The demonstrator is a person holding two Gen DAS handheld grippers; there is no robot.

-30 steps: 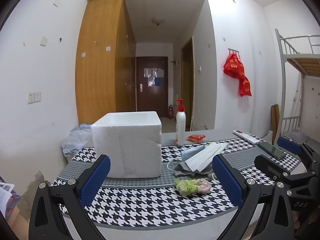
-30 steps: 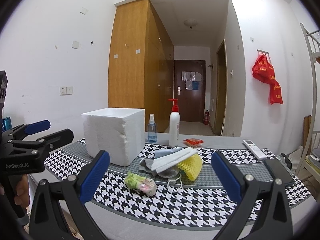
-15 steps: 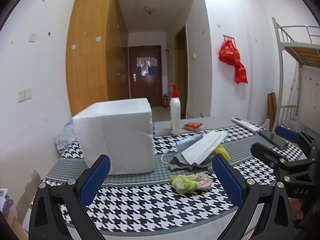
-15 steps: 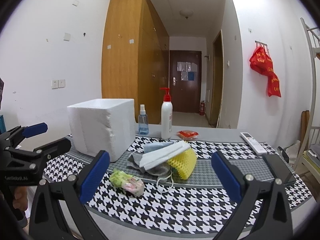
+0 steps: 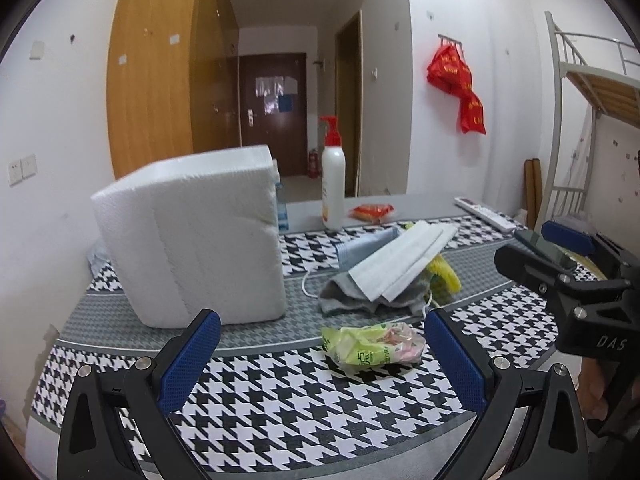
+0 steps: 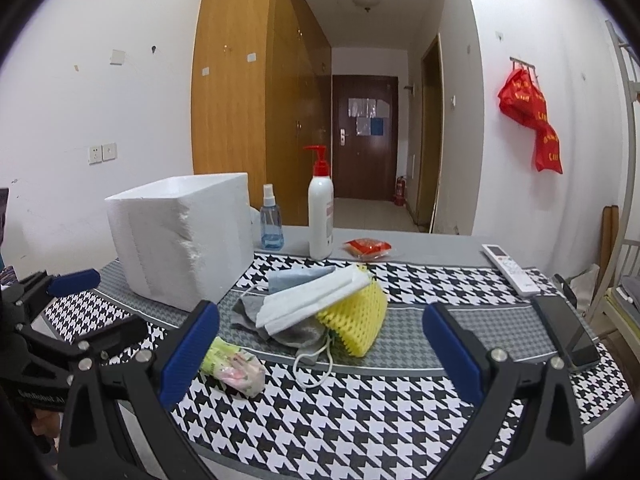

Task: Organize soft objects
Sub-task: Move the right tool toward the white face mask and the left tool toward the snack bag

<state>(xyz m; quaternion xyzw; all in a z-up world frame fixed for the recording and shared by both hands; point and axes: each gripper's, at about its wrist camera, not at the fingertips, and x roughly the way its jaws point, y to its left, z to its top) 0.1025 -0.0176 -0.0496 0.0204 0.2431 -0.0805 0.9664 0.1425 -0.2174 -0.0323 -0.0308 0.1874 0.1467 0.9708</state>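
White foam box [image 5: 192,240] stands ahead-left of the left claw [image 5: 318,364]; the pile of face masks [image 6: 312,300], grey cloth and yellow foam net [image 6: 356,320] lies just ahead of the right claw [image 6: 320,354]. Both claws gape wide, empty. Green plastic packet [image 5: 372,346] sits nearest, between the left fingers: advise a low, centred approach, closing gently on its middle.

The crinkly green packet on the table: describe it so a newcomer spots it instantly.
Start at the white foam box on the checked tablecloth. Right of it lies a pile of masks and cloth; the green packet lies alone in front of that, nearest the grippers. Only it is shiny plastic.
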